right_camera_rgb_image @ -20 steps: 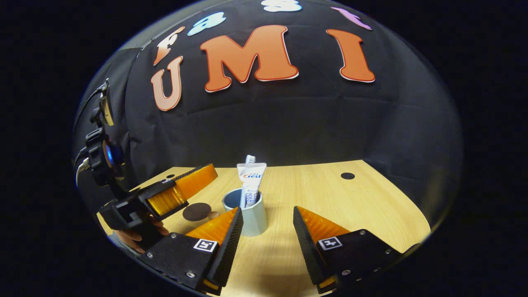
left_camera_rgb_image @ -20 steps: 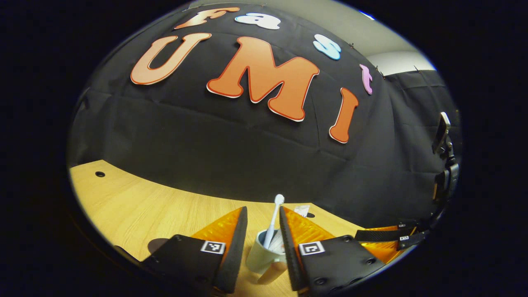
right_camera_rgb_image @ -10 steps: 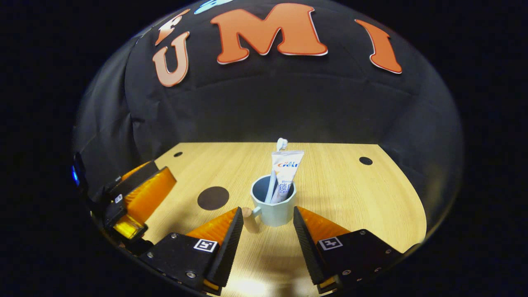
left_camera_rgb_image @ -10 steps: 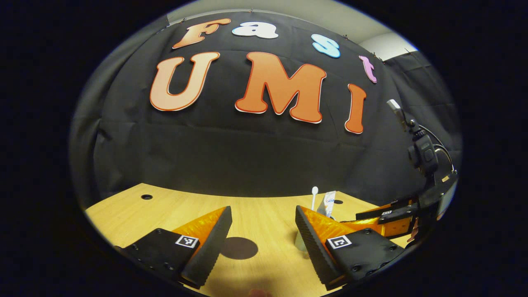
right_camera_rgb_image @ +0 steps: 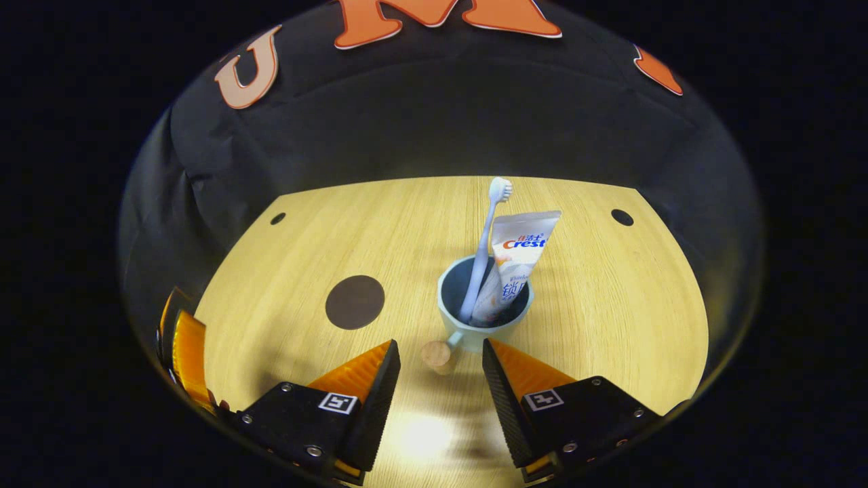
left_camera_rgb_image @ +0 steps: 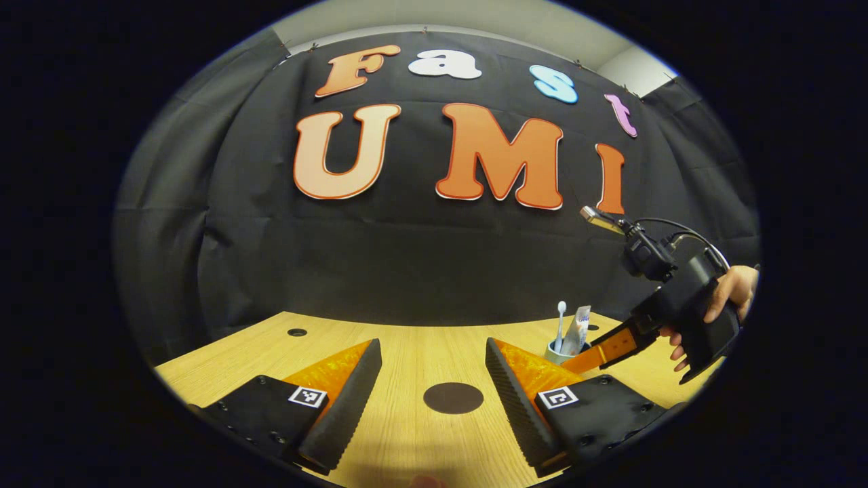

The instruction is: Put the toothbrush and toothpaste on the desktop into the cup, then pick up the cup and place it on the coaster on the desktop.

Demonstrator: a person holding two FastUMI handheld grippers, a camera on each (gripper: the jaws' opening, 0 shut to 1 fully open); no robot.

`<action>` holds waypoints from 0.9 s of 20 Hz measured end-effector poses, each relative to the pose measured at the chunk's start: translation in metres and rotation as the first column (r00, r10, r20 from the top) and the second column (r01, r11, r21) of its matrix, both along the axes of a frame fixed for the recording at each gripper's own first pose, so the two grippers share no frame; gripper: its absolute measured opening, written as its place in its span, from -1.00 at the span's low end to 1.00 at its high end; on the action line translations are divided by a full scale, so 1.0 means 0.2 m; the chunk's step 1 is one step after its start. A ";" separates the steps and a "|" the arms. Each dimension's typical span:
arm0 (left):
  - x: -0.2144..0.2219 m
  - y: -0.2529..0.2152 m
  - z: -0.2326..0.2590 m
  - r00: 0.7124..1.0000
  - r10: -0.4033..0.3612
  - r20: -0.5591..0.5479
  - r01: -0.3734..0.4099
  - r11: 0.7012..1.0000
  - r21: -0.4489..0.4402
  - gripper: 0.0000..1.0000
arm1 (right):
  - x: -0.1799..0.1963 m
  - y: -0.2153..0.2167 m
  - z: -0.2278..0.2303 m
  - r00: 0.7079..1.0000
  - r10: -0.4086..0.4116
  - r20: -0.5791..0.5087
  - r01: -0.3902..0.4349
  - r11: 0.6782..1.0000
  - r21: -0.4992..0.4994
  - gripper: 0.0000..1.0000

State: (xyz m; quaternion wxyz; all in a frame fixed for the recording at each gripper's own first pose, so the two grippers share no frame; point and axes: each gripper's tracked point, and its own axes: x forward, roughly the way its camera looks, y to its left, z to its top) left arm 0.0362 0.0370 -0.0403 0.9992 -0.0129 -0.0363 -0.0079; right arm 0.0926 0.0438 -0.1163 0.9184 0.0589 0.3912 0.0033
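Now the cup [right_camera_rgb_image: 484, 306] stands on the desk [right_camera_rgb_image: 610, 305], toothbrush [right_camera_rgb_image: 485, 237] and toothpaste [right_camera_rgb_image: 512, 271] upright inside, right of the dark coaster [right_camera_rgb_image: 354, 301] and apart from it. The right gripper [right_camera_rgb_image: 441, 369] hovers open over the cup's handle, perhaps just short of it. The left gripper [left_camera_rgb_image: 434, 379] is open, empty, above the coaster.

Booth dim, black backdrop soaking up light; wooden desktop [right_camera_rgb_image: 597, 318] warmly lit from above. Bright glare patch on near desktop between right gripper [right_camera_rgb_image: 441, 390] fingers. Soft shadow right of cup [right_camera_rgb_image: 485, 318]. Strong fisheye bending at edges, rim darkening. Focus sharp throughout; slight smear near glare.
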 end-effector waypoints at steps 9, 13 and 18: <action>-0.06 0.15 -0.11 0.999 0.033 -0.029 -0.035 0.998 -0.061 0.95 | 0.00 -0.08 -0.11 0.973 -0.114 -0.199 0.093 0.989 -0.113 0.34; -0.09 0.19 -0.11 0.999 0.046 -0.026 -0.048 0.996 -0.072 0.95 | 0.02 -0.11 -0.12 0.968 -0.153 -0.200 0.125 0.982 -0.142 0.11; -0.09 0.20 -0.13 0.998 0.048 -0.036 -0.051 0.997 -0.066 0.95 | 0.05 -0.08 -0.10 0.970 -0.154 -0.187 0.138 0.986 -0.094 -0.47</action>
